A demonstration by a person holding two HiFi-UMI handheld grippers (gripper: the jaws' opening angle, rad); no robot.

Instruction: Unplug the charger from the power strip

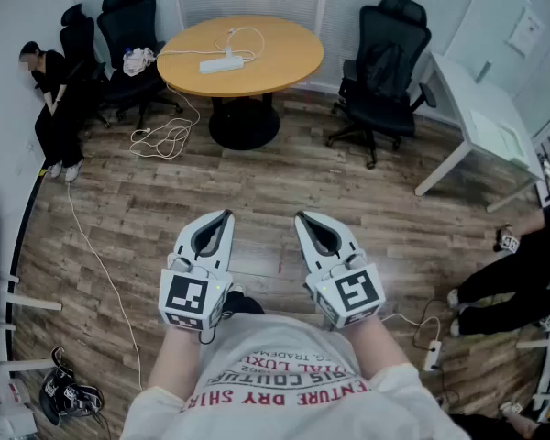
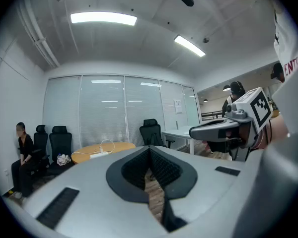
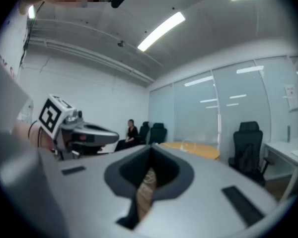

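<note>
A white power strip (image 1: pixel 221 63) lies on the round wooden table (image 1: pixel 284 58) far across the room. A white charger cable (image 1: pixel 245 34) loops beside it; the plug itself is too small to make out. Both grippers are held level in front of me, well short of the table. My left gripper (image 1: pixel 226 215) is shut with nothing between its fingers. My right gripper (image 1: pixel 302 216) is shut and empty too. The left gripper view shows the closed tips (image 2: pixel 150 148) and the table (image 2: pixel 84 154) far behind them. In the right gripper view the table (image 3: pixel 196 149) lies beyond the closed tips (image 3: pixel 151 150).
Black office chairs (image 1: pixel 385 62) stand right and left of the table. A person (image 1: pixel 55 108) sits at the left wall. A white desk (image 1: pixel 481 122) is at the right. A white cord (image 1: pixel 165 137) trails over the wooden floor. Another power strip (image 1: pixel 432 356) lies lower right.
</note>
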